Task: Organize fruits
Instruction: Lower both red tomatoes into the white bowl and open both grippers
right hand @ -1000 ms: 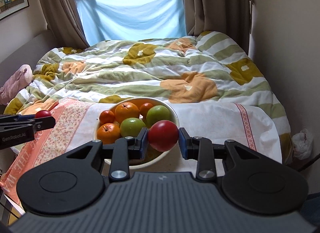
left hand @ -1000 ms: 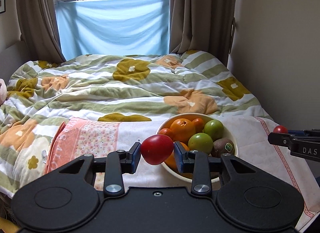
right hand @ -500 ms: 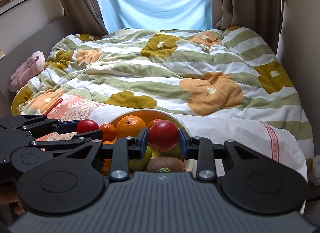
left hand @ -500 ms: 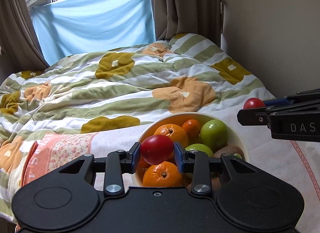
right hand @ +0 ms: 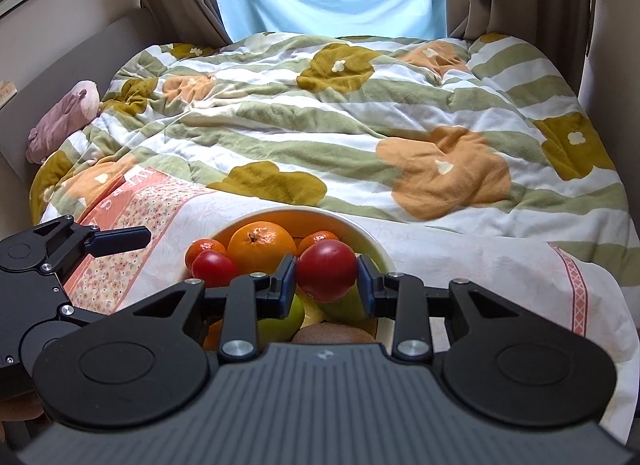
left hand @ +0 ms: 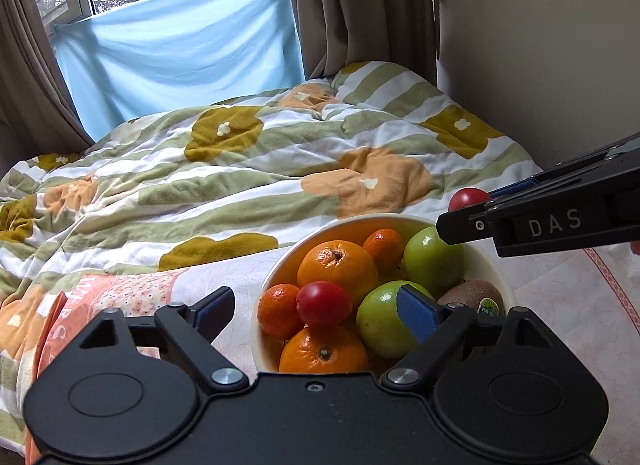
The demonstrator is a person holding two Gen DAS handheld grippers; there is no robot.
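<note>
Fruit fills the bowl point(left hand: 494, 265) on the bed; a tomato point(left hand: 323, 303) rests there between the left gripper's point(left hand: 316, 307) opening jaws. Right gripper point(right hand: 326, 279) clamps another tomato point(right hand: 326, 275) above the bowl; its view alone shows a pink toy point(right hand: 64, 121).

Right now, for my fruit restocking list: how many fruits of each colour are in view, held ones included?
Orange: 4
Red: 2
Green: 2
Brown kiwi: 1
Total: 9
</note>
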